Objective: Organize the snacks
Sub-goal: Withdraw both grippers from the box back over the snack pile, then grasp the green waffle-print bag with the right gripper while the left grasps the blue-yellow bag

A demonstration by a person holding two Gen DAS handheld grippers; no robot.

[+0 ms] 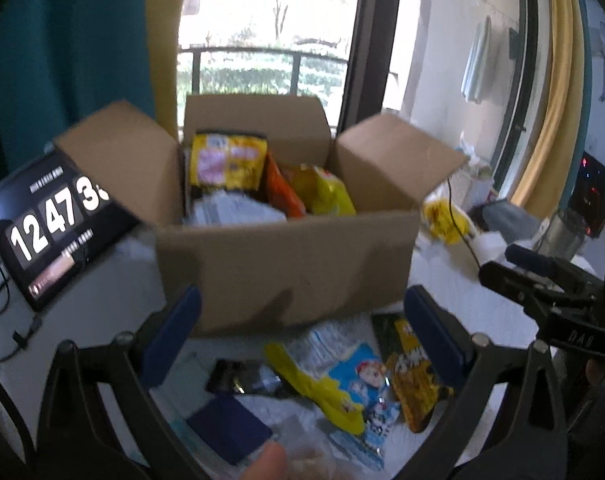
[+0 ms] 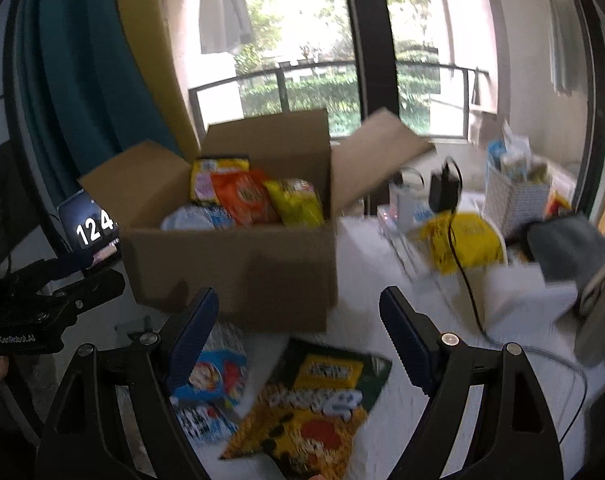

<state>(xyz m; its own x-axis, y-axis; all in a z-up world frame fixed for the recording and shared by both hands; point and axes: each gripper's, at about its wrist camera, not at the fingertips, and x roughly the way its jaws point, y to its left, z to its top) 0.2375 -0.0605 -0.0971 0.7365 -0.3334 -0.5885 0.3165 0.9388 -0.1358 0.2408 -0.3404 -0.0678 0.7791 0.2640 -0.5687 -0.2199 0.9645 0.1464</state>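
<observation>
An open brown cardboard box [image 2: 230, 264] on the white table [image 2: 366, 256] holds yellow, orange and white snack bags [image 2: 242, 196]. More snack packets [image 2: 302, 404] lie before it. The left gripper [image 1: 302, 336] and right gripper [image 2: 298, 332] both gape wide, empty.

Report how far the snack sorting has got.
Done: the open brown cardboard box already holds yellow, orange and white packets. In hand: nothing; both the left tongs and right tongs are open and empty. Left: the blue cartoon packet, the yellow-and-green snack bag and others lie on the white table before the box.
</observation>
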